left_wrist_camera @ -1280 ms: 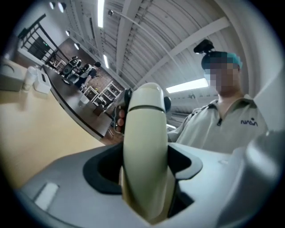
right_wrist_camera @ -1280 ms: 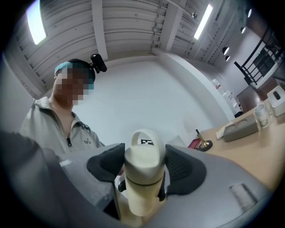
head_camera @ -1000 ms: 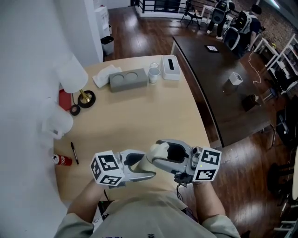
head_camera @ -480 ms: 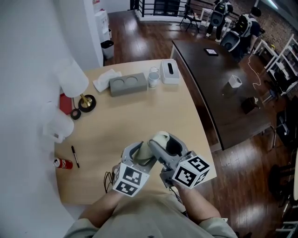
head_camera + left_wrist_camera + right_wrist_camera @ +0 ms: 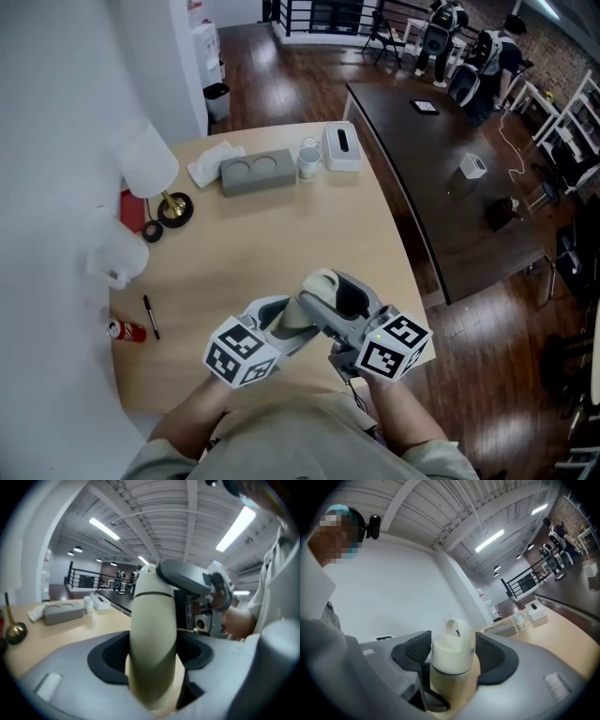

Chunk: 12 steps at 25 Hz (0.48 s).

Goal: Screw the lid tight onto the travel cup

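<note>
A cream travel cup (image 5: 296, 313) is held in the air over the near edge of the wooden table (image 5: 281, 234), between both grippers. My left gripper (image 5: 283, 319) is shut on the cup's body (image 5: 152, 639), with a black pad pressing on each side. My right gripper (image 5: 328, 292) is shut on the cream lid (image 5: 452, 649), which has a loop handle on top; its pads (image 5: 414, 651) sit against the lid's sides. In the left gripper view the right gripper (image 5: 190, 583) wraps the cup's top. The joint between lid and cup is partly hidden by the jaws.
At the far side of the table stand a grey two-hole block (image 5: 258, 172), a small glass (image 5: 309, 156) and a white tissue box (image 5: 342, 143). A lamp (image 5: 150, 159), white jug (image 5: 117, 255), pen (image 5: 149, 316) and red can (image 5: 126, 329) line the left edge. A dark table (image 5: 441, 159) stands to the right.
Both grippers have turned and drawn closer together around the cup, then the left one's marker cube swung back to the left. The cup stays held between them.
</note>
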Motion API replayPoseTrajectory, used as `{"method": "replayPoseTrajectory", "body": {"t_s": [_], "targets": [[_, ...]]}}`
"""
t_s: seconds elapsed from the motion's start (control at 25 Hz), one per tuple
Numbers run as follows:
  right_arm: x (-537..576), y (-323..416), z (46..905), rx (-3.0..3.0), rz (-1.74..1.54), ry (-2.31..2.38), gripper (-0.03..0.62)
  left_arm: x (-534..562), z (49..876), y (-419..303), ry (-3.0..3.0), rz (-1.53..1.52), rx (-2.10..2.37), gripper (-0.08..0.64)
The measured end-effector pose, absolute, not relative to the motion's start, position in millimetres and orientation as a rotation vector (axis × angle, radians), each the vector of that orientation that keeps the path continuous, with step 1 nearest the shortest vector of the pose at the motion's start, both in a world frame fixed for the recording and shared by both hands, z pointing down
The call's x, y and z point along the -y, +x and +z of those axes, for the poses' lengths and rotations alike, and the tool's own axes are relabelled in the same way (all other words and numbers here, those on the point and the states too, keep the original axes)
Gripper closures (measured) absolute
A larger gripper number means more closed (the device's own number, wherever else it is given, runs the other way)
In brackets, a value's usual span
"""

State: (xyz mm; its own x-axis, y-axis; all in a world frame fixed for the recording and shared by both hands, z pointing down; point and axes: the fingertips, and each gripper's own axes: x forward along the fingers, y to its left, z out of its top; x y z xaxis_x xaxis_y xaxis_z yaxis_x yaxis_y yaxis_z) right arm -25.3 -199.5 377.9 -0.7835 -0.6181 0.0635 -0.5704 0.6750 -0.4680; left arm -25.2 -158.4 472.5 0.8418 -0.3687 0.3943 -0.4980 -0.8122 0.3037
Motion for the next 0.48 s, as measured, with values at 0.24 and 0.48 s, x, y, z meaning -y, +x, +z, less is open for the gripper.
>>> {"method": "replayPoseTrajectory", "body": {"t_s": [0.24,0.48], "targets": [[148.9,-26.8,344.9,-2.894,-0.678,-0.388,0.299,94.2,435.9,-22.2,2.504,0.193,-0.123,0.247],[98.7,-30.5,315.5,-2.916,-0.62,0.11,0.297,54.1,404.8,-26.7,2.493,0.077,-0.495,0.247]]}}
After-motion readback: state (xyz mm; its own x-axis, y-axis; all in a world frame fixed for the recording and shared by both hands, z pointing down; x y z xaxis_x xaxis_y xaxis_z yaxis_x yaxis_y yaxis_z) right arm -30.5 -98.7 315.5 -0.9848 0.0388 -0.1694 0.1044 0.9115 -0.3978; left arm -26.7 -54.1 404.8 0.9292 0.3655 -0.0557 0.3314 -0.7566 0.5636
